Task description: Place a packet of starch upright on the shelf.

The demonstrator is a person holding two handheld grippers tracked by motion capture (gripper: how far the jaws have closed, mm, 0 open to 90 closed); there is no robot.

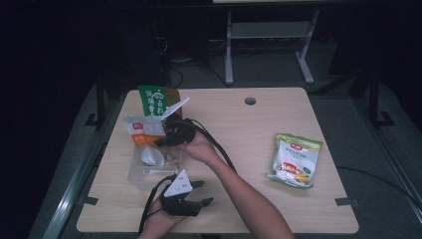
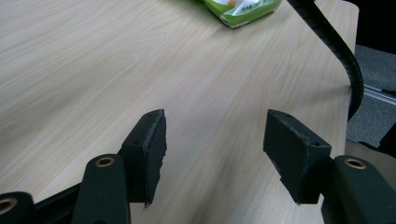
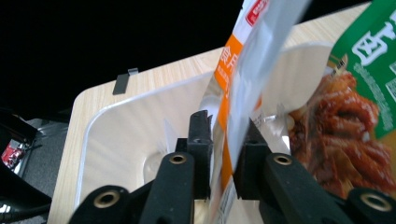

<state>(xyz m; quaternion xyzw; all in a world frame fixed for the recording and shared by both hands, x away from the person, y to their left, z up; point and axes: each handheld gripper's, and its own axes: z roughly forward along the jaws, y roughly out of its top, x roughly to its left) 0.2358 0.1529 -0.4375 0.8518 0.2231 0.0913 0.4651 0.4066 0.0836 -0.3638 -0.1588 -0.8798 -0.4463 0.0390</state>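
**Orange-and-white packet standing in the clear tub**

Left of centre, the orange-and-white snack packet (image 3: 243,70) stands in the clear plastic tub (image 1: 135,172), right gripper (image 3: 224,154) jaws narrow around it. Lower centre, left gripper (image 1: 199,192) rests wide and empty. Far right lies a green-and-white bag (image 1: 294,159).

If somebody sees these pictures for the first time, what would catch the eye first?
Probably the right gripper, holding an orange-and-white packet over the clear plastic container at the table's left. A green packet leans at the container's far end, and another snack bag lies alone at the right.
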